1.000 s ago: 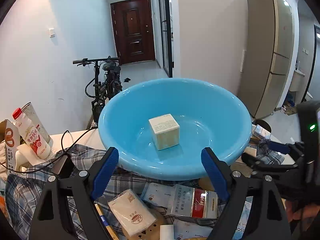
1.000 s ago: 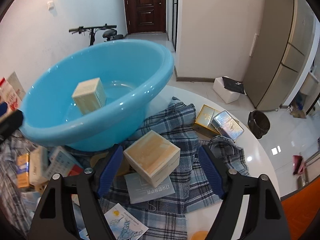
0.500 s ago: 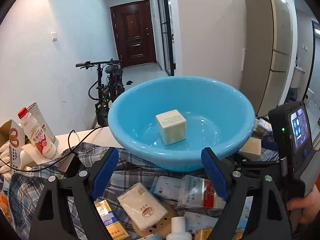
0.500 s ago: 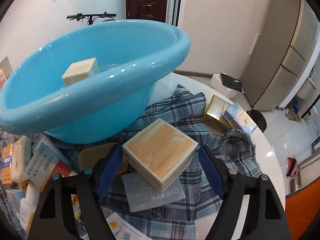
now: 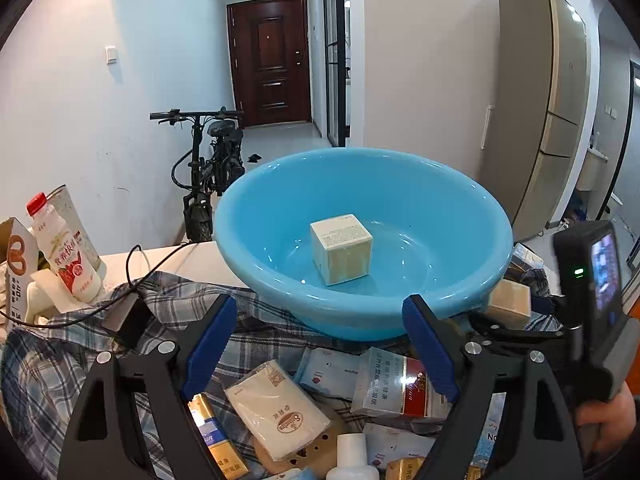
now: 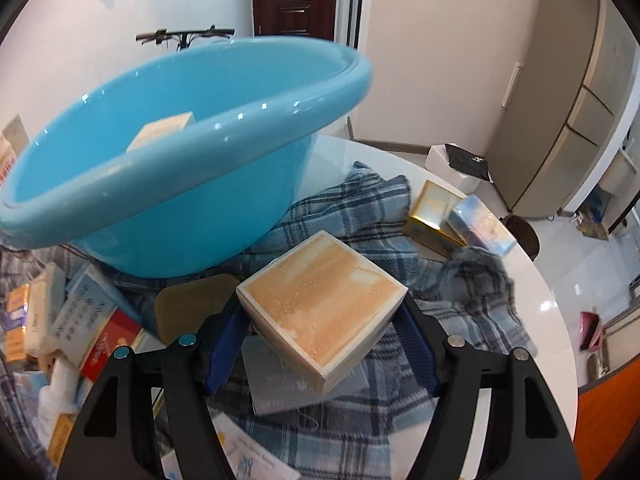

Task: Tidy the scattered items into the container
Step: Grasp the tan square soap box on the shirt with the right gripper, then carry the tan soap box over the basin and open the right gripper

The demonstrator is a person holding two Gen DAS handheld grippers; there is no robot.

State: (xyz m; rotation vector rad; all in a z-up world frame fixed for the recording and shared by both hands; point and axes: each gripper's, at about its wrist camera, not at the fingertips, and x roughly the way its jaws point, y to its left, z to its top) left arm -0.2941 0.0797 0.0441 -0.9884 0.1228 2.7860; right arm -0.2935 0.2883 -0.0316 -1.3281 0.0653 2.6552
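A light blue basin point(image 5: 360, 320) stands on the plaid cloth with one pale cube box point(image 5: 342, 254) inside it. My left gripper point(image 5: 318, 312) hangs open just before the basin, over loose packets, with nothing between its fingers. In the right wrist view the basin point(image 6: 180, 220) fills the upper left. To the right of the basin, a beige cube box point(image 6: 320, 300) rests on a grey packet point(image 6: 280, 392). My right gripper point(image 6: 322, 316) straddles this box; its jaws are closing and both blue pads lie against its sides. The left wrist view shows that box point(image 5: 508, 304) at the far right.
A tissue pack point(image 5: 276, 408), a red and white carton point(image 5: 396, 384) and a white bottle point(image 5: 352, 452) lie under the left gripper. A milk bottle point(image 5: 60, 252) and a black adapter point(image 5: 128, 320) are at the left. Gold and silver boxes point(image 6: 436, 216) lie near the table's round edge point(image 6: 552, 300).
My right gripper has come in close over the beige box and its jaws have narrowed onto it. The left wrist view has drawn back a little; the right gripper now shows at its right.
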